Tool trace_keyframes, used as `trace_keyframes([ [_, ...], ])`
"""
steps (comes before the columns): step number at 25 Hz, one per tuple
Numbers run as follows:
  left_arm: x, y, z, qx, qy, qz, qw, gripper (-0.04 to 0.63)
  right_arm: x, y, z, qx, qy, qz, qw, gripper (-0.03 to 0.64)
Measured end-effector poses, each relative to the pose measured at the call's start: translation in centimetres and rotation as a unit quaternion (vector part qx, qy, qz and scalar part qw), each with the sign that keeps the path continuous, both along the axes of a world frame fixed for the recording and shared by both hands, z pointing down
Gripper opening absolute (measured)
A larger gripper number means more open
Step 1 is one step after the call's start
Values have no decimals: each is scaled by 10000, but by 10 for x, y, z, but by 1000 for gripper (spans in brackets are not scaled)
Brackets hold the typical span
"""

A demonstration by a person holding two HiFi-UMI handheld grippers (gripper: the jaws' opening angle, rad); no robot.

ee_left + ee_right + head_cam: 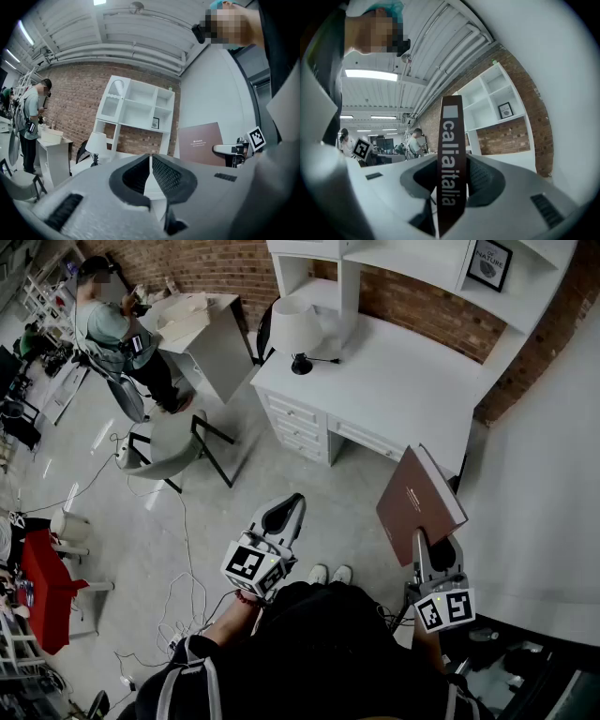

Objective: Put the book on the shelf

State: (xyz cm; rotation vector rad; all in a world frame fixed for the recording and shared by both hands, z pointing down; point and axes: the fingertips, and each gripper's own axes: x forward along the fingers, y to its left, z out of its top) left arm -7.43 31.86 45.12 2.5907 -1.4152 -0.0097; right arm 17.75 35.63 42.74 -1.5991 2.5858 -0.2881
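Maroon book [451, 154]: upright, spine toward the camera, clamped between the jaws of the right gripper [450, 177] and held in the air just short of the desk's [394, 390] front right corner.

Left gripper [151, 171]: jaws together, nothing between them, level beside the right one.

Shelf [412, 263]: white, open compartments, above the desk's back edge, well apart from the book.

Status: book in hand. Approach, placing in a compartment and release judged outstanding.

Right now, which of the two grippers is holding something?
The right gripper, fingers clamped on the brown book; the left gripper is shut on nothing.
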Motion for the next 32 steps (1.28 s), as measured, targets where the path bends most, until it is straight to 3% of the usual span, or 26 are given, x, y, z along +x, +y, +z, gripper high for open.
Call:
trace_keyframes([
  [17,37,8,-4,119,-124,-68,9998,33,24,6,5,346,-74,-316,9989,149],
  [32,45,-11,4,154,-190,30,9997,33,29,-14,22,278,-84,-228,9993,149],
])
